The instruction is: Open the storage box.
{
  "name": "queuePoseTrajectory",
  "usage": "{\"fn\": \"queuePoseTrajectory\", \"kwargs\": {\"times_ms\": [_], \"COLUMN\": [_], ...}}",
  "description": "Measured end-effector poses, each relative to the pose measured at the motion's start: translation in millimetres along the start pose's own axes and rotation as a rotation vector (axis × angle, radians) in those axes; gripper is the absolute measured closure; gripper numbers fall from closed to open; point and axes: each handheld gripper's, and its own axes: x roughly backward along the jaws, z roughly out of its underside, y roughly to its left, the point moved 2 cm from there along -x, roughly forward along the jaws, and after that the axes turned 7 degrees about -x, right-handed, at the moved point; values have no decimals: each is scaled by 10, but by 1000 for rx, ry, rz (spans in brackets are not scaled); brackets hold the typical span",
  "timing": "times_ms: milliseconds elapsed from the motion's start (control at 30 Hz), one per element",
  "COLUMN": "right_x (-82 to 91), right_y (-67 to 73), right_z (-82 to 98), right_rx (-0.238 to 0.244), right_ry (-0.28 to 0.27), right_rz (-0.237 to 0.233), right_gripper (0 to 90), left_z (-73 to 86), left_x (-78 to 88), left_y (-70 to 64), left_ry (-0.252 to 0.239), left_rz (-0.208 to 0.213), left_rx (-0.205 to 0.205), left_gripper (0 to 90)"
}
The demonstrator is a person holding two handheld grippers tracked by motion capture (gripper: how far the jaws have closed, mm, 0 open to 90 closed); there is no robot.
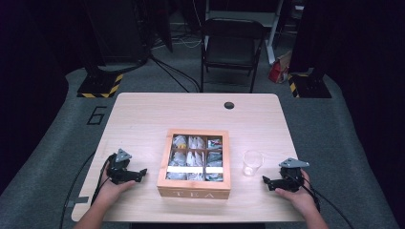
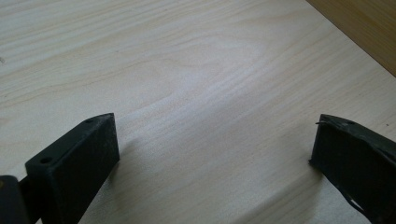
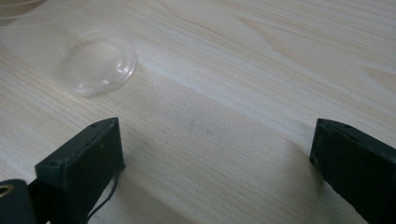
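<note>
A wooden tea box [image 1: 194,164] with a glass lid sits at the middle of the table, lettered TEA on its front, with several tea bags in its compartments. A clear plastic cup [image 1: 251,162] stands upright to its right; its base [image 3: 95,61] appears in the right gripper view. My left gripper [image 1: 142,172] rests on the table left of the box, open and empty; its jaws stand wide over bare wood [image 2: 210,140]. My right gripper [image 1: 265,181] lies right of the cup, open and empty, pointing toward the box.
The light wooden table [image 1: 143,114] has a round dark cable hole [image 1: 229,105] near its far edge. A black folding chair [image 1: 231,45] stands beyond the table. A corner of the tea box [image 2: 369,28] shows at the upper right of the left gripper view.
</note>
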Motion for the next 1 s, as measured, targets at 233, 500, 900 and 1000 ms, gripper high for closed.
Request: {"fn": "queuePoseTrajectory", "kwargs": {"times_ms": [233,500,900,1000], "right_x": [1,9,43,99], "right_y": [-5,-6,21,42], "right_z": [-3,2,7,0], "right_rx": [4,13,38,48], "right_ry": [4,5,-21,-2], "right_rz": [-7,-13,-42,-55], "right_gripper": [31,42,204,377], "left_z": [-1,-20,-33,-57], "left_x": [-1,-23,47,116], "left_y": [3,18,17,-14], "left_ry": [0,0,4,10], "left_rz": [2,-2,10,58], "left_rx": [-3,-3,-3,30], "left_gripper": [4,3,158,214]}}
